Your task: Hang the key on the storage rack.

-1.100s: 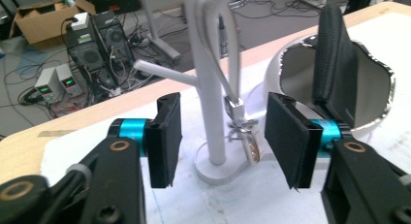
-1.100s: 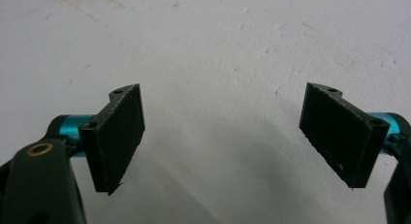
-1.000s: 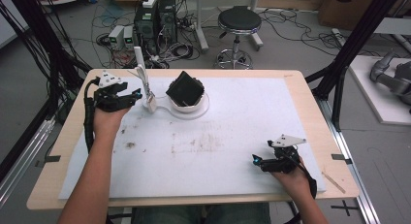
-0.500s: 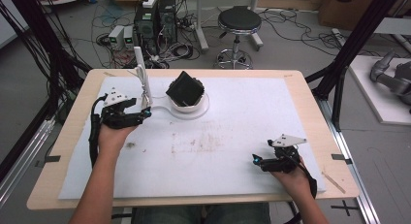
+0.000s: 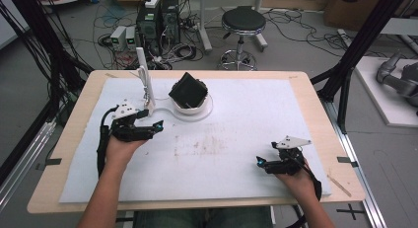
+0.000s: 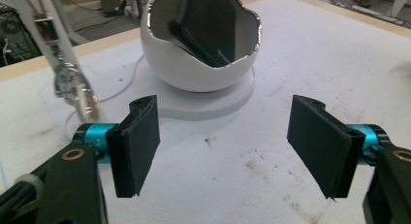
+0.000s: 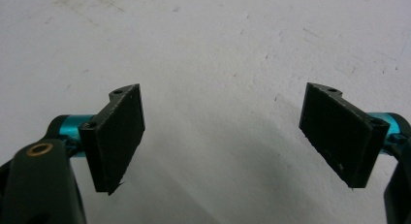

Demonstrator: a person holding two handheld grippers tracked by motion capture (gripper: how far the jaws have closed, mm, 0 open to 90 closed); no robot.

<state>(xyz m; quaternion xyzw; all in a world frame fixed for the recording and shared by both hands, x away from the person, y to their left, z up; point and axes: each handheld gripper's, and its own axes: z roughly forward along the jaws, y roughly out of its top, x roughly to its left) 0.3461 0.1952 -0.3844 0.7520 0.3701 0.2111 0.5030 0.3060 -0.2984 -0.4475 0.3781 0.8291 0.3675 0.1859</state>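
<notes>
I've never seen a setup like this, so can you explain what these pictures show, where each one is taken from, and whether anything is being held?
A person sits at a table covered with a white sheet, holding a hand-operated tool with two-jawed tongs in each hand. One picture looks down from above: the left tongs and the right tongs. The other two come from cameras riding on each tool, looking along its black jaws. On the sheet sits a white bowl on a round base, with a dark object inside, and a white stand beside it. The left jaws have just been opening; both tongs stand open, holding nothing.
</notes>
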